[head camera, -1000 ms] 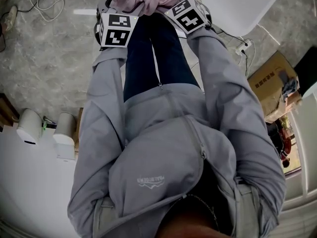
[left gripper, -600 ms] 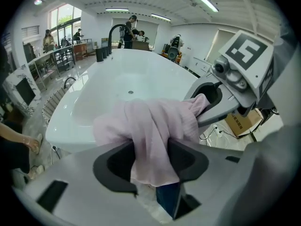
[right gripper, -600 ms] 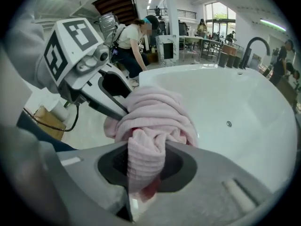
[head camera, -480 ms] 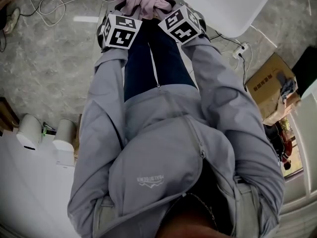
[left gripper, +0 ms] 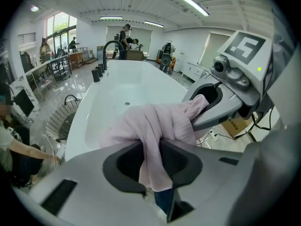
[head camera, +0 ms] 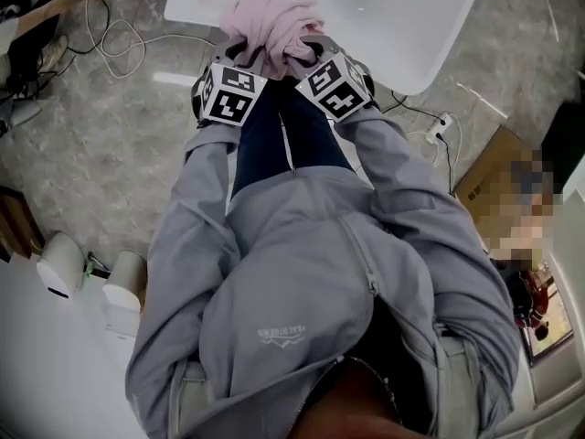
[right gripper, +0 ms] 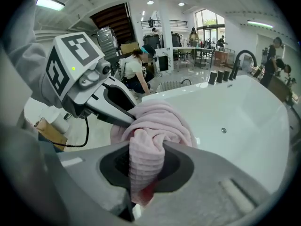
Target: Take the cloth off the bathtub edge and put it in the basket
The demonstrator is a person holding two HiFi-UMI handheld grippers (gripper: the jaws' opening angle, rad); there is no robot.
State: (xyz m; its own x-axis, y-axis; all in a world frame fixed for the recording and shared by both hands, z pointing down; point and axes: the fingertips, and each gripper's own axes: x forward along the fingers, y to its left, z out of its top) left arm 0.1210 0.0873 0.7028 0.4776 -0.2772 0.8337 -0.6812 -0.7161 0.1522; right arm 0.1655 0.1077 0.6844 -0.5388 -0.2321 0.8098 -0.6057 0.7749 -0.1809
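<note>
Pink cloth point(head camera: 272, 24) over bathtub edge point(head camera: 411, 62)

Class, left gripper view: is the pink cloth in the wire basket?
No, the left gripper has just been closing its jaws on the pink cloth.

Ceiling strip lights point(left gripper: 193, 4) are lighting the hall brightly, evenly; windows point(left gripper: 57, 28) are glaring at upper left. White bathtub point(left gripper: 117, 86) is bouncing light softly. Fisheye is bending edges, corners going black.
</note>
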